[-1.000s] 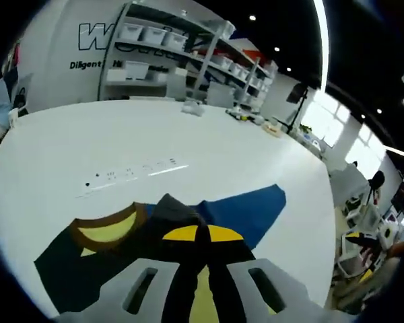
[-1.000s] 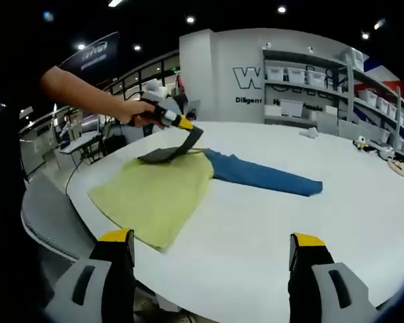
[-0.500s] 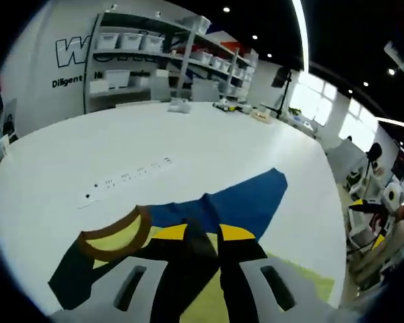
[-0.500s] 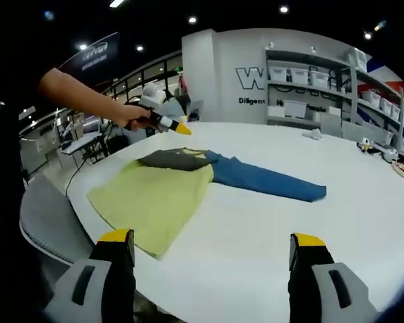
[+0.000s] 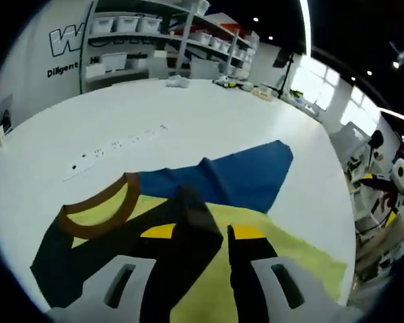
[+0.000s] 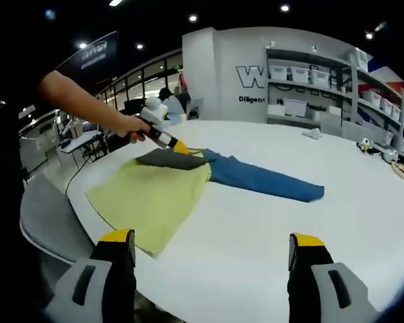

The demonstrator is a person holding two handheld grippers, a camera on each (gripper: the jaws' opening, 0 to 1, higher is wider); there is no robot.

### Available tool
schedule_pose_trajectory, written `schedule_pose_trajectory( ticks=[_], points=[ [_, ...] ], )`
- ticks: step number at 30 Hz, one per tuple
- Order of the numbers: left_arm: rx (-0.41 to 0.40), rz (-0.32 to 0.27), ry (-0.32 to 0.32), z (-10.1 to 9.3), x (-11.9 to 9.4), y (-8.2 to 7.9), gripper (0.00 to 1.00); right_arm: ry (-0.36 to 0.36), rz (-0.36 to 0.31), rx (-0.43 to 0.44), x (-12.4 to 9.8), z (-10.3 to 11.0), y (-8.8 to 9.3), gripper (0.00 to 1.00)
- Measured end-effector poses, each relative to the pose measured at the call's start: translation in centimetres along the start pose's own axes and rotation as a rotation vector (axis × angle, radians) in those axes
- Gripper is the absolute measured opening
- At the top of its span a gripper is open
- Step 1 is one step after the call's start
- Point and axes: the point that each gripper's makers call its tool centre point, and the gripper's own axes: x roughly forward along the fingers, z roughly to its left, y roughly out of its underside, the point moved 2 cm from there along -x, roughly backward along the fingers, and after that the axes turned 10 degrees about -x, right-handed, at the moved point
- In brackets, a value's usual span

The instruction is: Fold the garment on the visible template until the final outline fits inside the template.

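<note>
The garment lies spread on the white table [image 6: 276,229]. Its yellow-green body [image 6: 148,195] is toward the near left edge. A blue sleeve [image 6: 266,178] stretches to the right, and a dark sleeve [image 6: 168,159] is folded over the top. My left gripper [image 6: 176,145], held by a person's hand, touches that dark sleeve. In the left gripper view, my left gripper [image 5: 205,229] has its jaws a little apart over dark cloth [image 5: 60,256], beside the brown collar [image 5: 97,205] and blue sleeve [image 5: 236,178]. My right gripper [image 6: 212,239] hovers wide open and holds nothing, short of the table's near edge.
Faint printed marks [image 5: 114,142] lie on the table beyond the collar. Small objects [image 6: 313,133] sit at the table's far side, in front of shelves with white bins [image 6: 303,81]. The table's round edge [image 6: 74,222] drops off close to the garment.
The left gripper lowered the lifted dark sleeve onto the garment, let go and rose. It has now come back down to the sleeve with its jaws further apart. The right gripper stayed still.
</note>
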Motion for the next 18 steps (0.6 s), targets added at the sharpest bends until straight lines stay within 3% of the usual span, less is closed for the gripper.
schedule_pose_trajectory(
  ticks=[4, 9, 12, 13, 18],
  points=[
    [-0.043, 0.013, -0.026, 0.5, 1.0, 0.5, 0.29, 0.009, 0.008, 0.012, -0.5, -0.3, 0.4, 0.92],
    [-0.118, 0.011, -0.039, 0.8, 2.0, 0.7, 0.24, 0.014, 0.024, 0.017, -1.1, -0.5, 1.1, 0.92],
    [-0.126, 0.011, -0.027, 0.3, 2.4, 0.9, 0.10, 0.022, 0.027, 0.039, -1.3, -0.8, 1.5, 0.92],
    [-0.128, 0.019, -0.018, 0.1, 2.5, 1.0, 0.01, 0.022, 0.028, 0.041, -1.3, -0.8, 1.6, 0.92],
    [-0.025, 0.020, 0.039, -1.7, 2.1, 1.1, 0.01, 0.016, 0.038, 0.048, -0.9, -0.8, 2.2, 0.90]
  ],
)
